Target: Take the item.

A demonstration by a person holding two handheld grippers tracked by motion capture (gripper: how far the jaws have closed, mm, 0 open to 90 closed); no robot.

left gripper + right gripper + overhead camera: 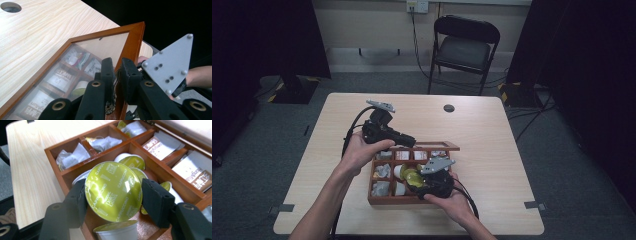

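The pale wood-grain desk lies broad and bare beyond both pairs of jaws, its round cable hole well apart from them. The reddish-brown wooden compartment box sits under the right gripper; its glass-paned wooden lid stands raised, its front edge clenched between the left gripper jaws. The right jaws grasp a yellow-green foil-topped coffee capsule, printed "CAPPUCCINO" and "Dolce Gusto", above the box's near compartment, among similar capsules. White sachets lie beyond.
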